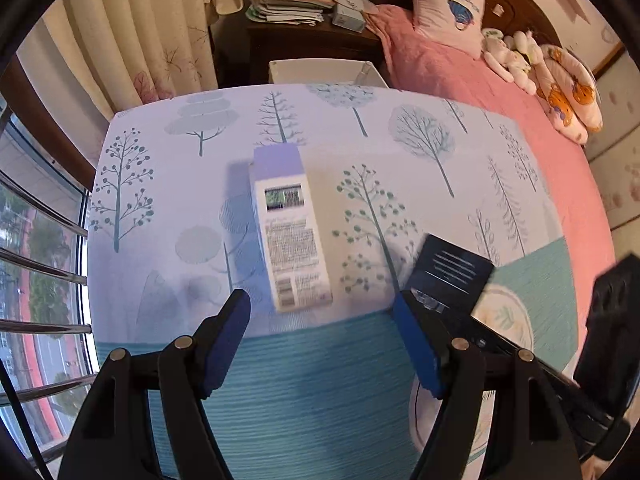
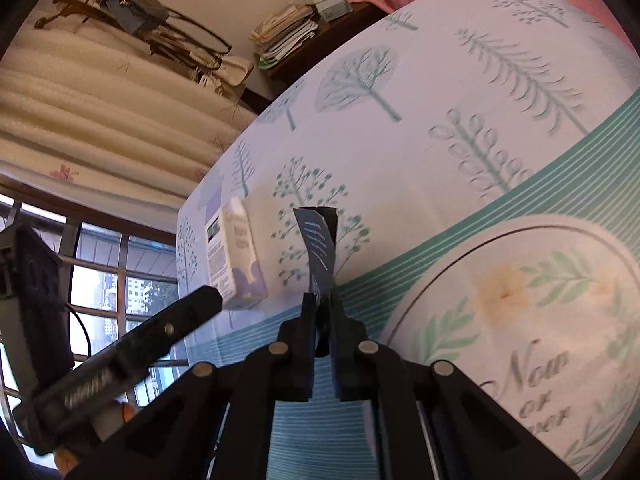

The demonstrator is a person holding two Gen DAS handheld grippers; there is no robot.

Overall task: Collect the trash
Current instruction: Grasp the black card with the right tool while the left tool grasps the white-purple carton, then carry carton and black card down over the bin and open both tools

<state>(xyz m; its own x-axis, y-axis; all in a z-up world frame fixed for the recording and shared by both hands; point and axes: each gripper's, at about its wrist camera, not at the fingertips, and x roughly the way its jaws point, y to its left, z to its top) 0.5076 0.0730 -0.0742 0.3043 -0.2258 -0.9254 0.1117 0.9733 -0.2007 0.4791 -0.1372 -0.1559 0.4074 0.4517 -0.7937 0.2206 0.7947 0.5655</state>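
A white and lilac carton (image 1: 291,227) lies flat on the tree-print tablecloth (image 1: 160,184). My left gripper (image 1: 322,322) hangs just short of its near end, open, with nothing between its blue pads (image 1: 228,336). A dark blue flattened box (image 1: 450,274) stands at the right of that view. In the right wrist view my right gripper (image 2: 323,300) is shut on the lower edge of that dark blue box (image 2: 318,246), which sticks up from the jaws. The carton (image 2: 236,258) lies to its left, with a finger of the left gripper (image 2: 160,332) beside it.
A white bin (image 1: 326,72) stands beyond the table's far edge, before a dark nightstand (image 1: 304,40) stacked with papers. A bed with pink bedding (image 1: 500,92) runs along the right. Curtains (image 1: 132,40) and a barred window (image 1: 40,280) lie left.
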